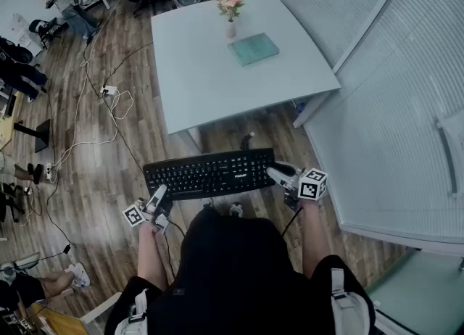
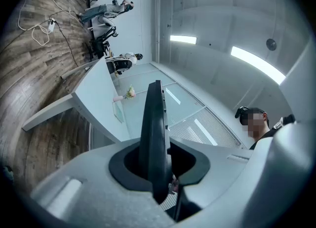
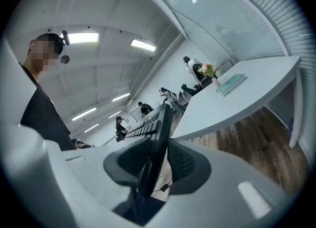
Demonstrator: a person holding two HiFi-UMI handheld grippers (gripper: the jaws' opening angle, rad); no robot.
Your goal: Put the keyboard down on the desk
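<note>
**Keyboard** [image 1: 210,173], one: black, flat, long rectangle with rows of keys. It is held in the air over the floor, near the desk's front edge and not on it.

**Left gripper** [image 1: 158,198] and **right gripper** [image 1: 280,173], two: each pinches one end of the keyboard.

**Desk** [image 1: 196,87], one: pale, smooth top. At its far end stand one vase of pink flowers [image 1: 230,9] and one green book [image 1: 253,48], lying flat nearby.

**Floor** [image 1: 101,174]: wood planks, with white cables [image 1: 109,101] trailing at the left.

**Ribbed wall** [image 1: 391,94]: at the right.

Black keyboard [image 1: 210,173], keys up, level, in air just before white desk [image 1: 196,72].
</note>
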